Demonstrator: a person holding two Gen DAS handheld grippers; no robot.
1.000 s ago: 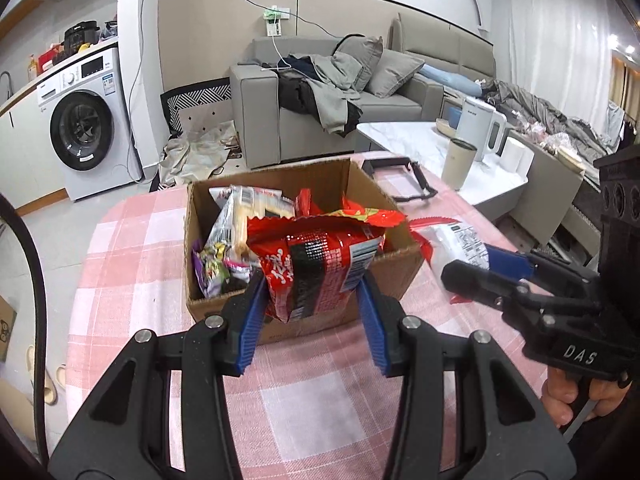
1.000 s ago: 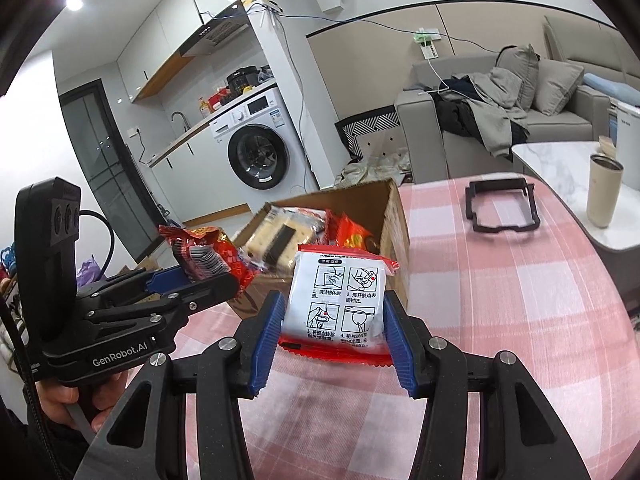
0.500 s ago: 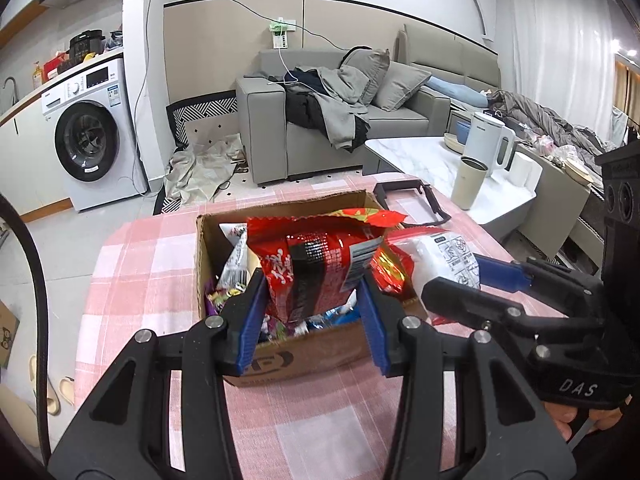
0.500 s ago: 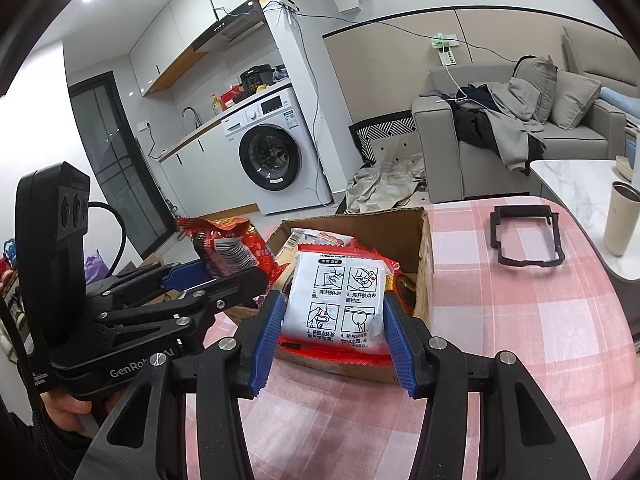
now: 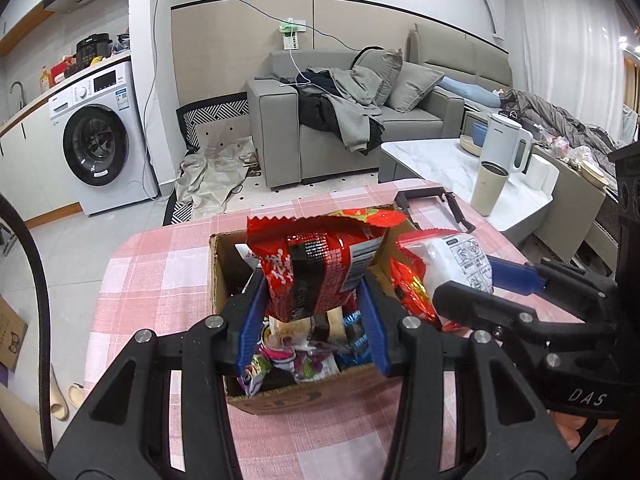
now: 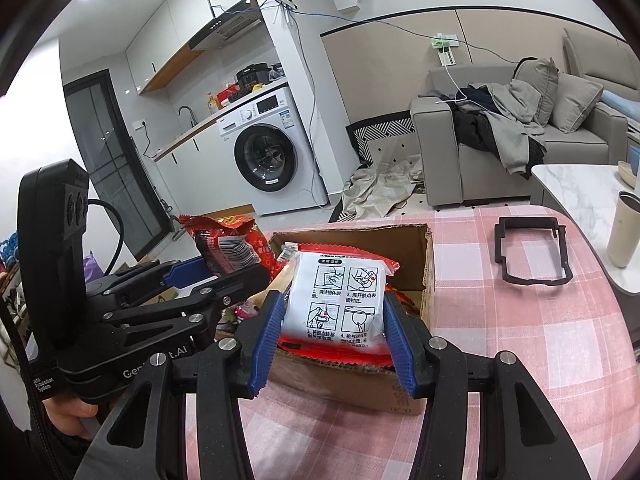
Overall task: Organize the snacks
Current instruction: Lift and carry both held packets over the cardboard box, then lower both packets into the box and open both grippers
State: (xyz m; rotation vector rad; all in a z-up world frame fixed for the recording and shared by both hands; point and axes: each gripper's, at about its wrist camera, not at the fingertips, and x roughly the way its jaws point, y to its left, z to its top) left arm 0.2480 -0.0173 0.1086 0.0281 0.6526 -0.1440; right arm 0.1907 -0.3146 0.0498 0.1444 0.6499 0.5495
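Box [image 5: 280, 398] contents mostly hidden behind packets. Left gripper [image 5: 312, 320] clamps red packet [image 5: 316, 268], right gripper [image 6: 332, 336] clamps white packet [image 6: 340, 304]; both now over the box, earlier short of it.

We read "DAS" in pale letters on the black body of the right tongs [image 5: 464, 300], seen from the left wrist. From the right wrist, the left tongs [image 6: 224, 276] carry "Gen…t.AI", its middle hidden behind a finger, and small print on the side reading "Data Acquisition System". The white packet [image 6: 340, 300] shows four numbered instruction panels with Chinese captions too small to make out. The red packet [image 5: 316, 268] bears large white Chinese characters.
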